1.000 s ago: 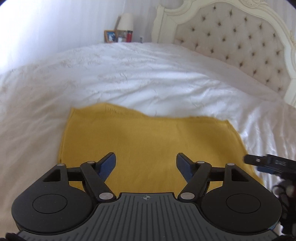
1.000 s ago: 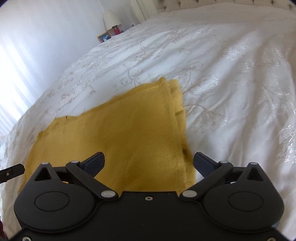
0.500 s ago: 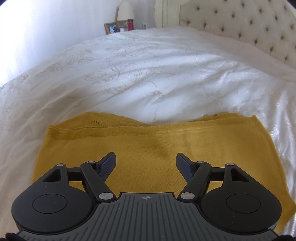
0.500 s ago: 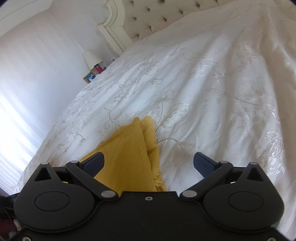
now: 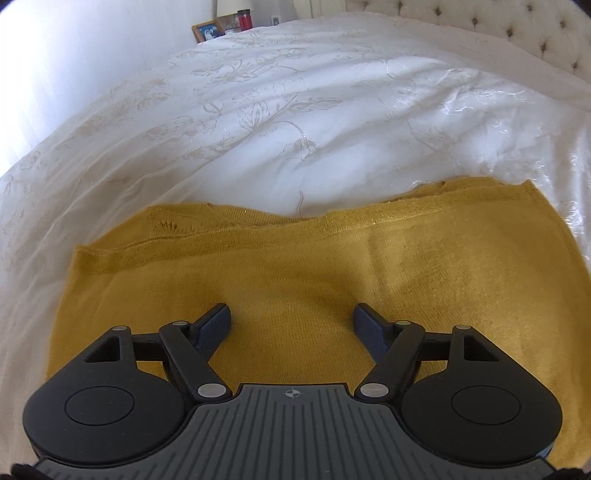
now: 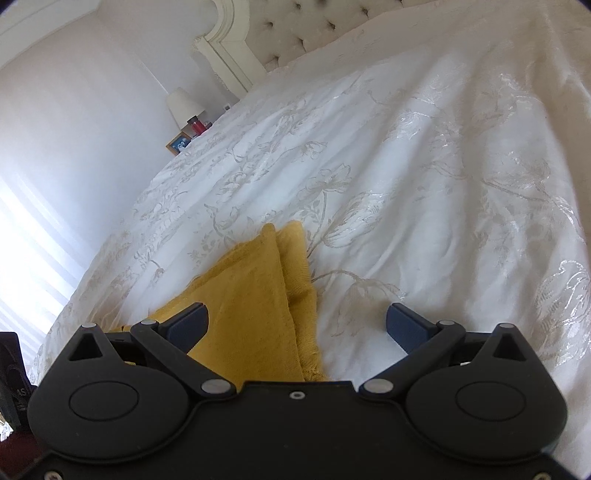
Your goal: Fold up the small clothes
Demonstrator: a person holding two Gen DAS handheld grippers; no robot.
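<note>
Both of my grippers are hovering wide open over a mustard-yellow garment on a white bed.

I am holding my left gripper (image 5: 291, 323) with its jaws spread and nothing between them, angled down over the middle of the yellow garment (image 5: 332, 280), which is lying flat and already doubled on the embroidered bedspread (image 5: 295, 122). My right gripper (image 6: 297, 325) is gaping too, empty, straddling the garment's layered right-hand edge. To fold cleanly, I am judging that each gripper should be catching both layers at a near corner, pinching together, lifting evenly and carrying the cloth across so the edges are meeting squarely near the tufted headboard (image 6: 295, 33) side.
</note>
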